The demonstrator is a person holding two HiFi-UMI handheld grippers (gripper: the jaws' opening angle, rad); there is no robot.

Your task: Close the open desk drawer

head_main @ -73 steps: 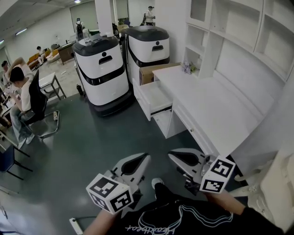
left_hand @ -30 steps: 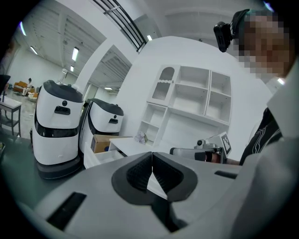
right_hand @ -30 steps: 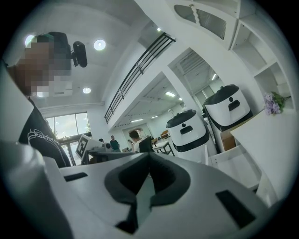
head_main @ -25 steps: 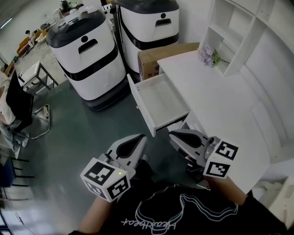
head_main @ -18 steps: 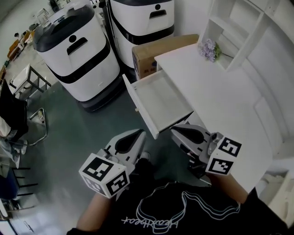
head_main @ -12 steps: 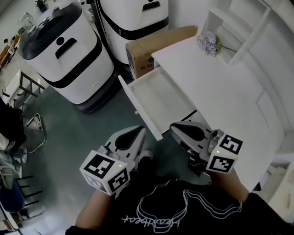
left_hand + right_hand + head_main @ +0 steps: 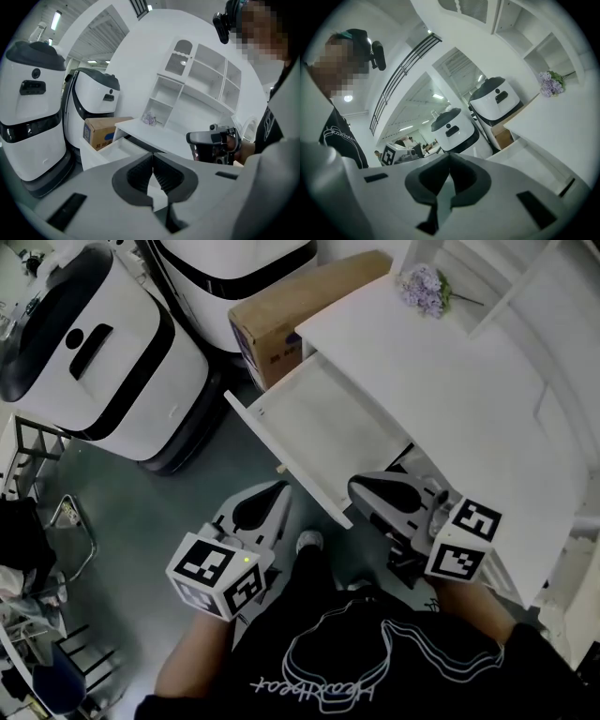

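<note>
**Listing one open desk drawer and two empty claws**

White rectangular desk drawer (image 7: 328, 423): stood pulled far out of the white desk (image 7: 450, 381), bare inside.
Left gripper (image 7: 277, 493): jaws pressed together on nothing, just off the drawer's front panel.
Right gripper (image 7: 367, 491): jaws likewise together, empty, by the drawer's near end.
Brown cardboard box (image 7: 300, 292): sat beyond the drawer's far end.
Purple flower sprig (image 7: 422, 282): lay well behind the drawer.

The drawer (image 7: 323, 423) is sticking out leftward from under the desk (image 7: 469, 399); the cardboard box (image 7: 281, 315) is sitting just behind it; flowers (image 7: 422, 282) are lying on the desk's far corner; the left gripper (image 7: 279, 488) is hanging just outside the drawer's front, the right gripper (image 7: 361, 487) at its near end.
</note>
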